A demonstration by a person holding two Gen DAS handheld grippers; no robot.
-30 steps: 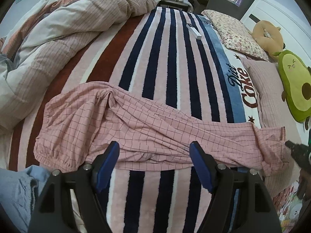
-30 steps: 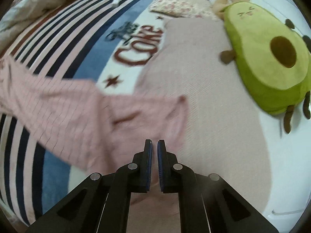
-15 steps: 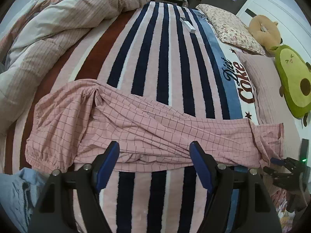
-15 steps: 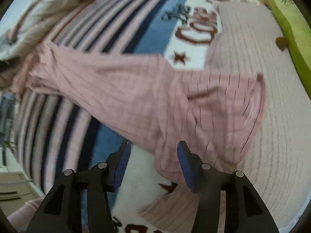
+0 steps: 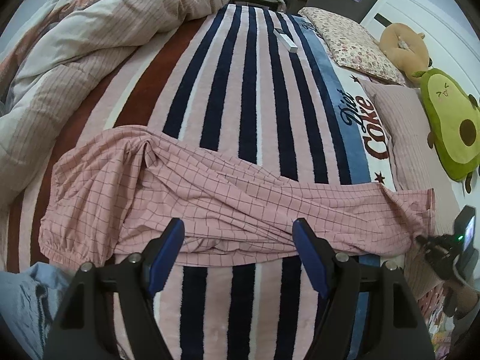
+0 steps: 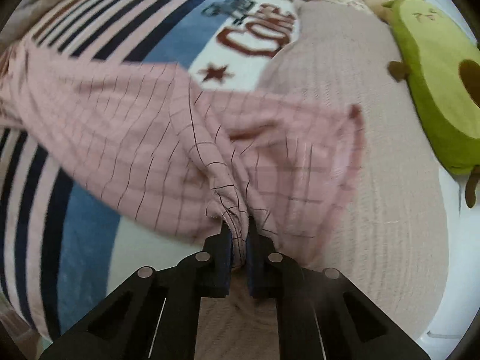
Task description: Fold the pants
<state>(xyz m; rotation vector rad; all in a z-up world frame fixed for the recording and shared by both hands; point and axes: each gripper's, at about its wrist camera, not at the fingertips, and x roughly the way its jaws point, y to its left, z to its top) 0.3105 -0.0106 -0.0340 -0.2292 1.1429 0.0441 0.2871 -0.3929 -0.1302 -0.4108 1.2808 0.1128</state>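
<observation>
Now, with our right gripper [image 6: 239,234] clamped on the hem end of the pink checked pants [image 5: 210,198] stretched across the striped blanket [image 5: 240,96], we should carry that end toward the waistband while our left gripper [image 5: 238,240] hangs wide and empty, though whether both legs are pinched stays hidden.

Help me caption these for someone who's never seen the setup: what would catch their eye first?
The pink checked pants stretched across the striped blanket, one end bunched in the right gripper, whose jaws have just closed on it. On the right, a green avocado plush lies beside a pink pillow.
</observation>
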